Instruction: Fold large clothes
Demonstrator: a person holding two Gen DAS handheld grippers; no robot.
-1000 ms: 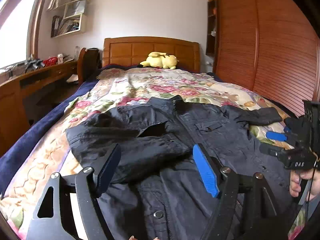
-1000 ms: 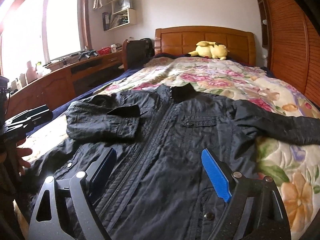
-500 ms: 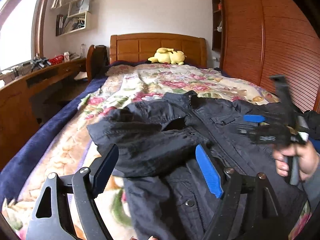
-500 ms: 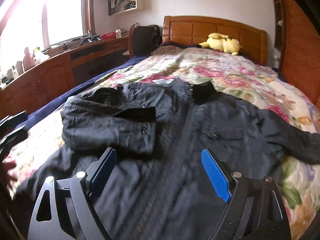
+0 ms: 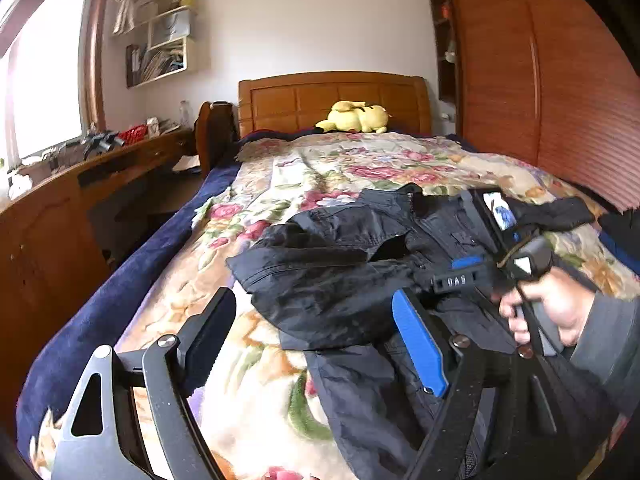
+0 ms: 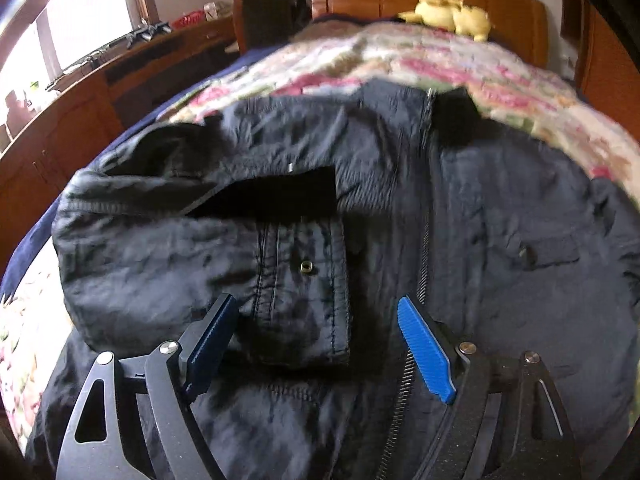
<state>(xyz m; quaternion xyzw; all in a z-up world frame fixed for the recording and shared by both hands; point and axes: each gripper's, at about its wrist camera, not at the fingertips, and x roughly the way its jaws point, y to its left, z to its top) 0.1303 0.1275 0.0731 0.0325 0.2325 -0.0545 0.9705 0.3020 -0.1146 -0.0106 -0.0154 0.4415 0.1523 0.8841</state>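
A dark navy jacket [image 5: 352, 280] lies front up on the floral quilt, its left sleeve folded across the chest; it also shows in the right wrist view [image 6: 500, 220]. My left gripper [image 5: 316, 340] is open and empty, just above the jacket's left edge. My right gripper [image 6: 320, 340] is open and empty, low over the folded sleeve's cuff [image 6: 304, 296], its fingers on either side of it. The right gripper [image 5: 464, 272] and the hand holding it also show in the left wrist view, over the jacket's middle. The jacket's right sleeve [image 5: 560, 212] lies stretched out.
The bed has a floral quilt [image 5: 360, 168], a wooden headboard [image 5: 332, 100] and a yellow plush toy [image 5: 356, 116] at its head. A wooden desk [image 5: 80, 184] runs along the left, a wooden wardrobe [image 5: 560, 92] along the right.
My right gripper has moved forward, left and down over the jacket to the folded sleeve's cuff. My left gripper has shifted left toward the jacket's edge. Both stay open.
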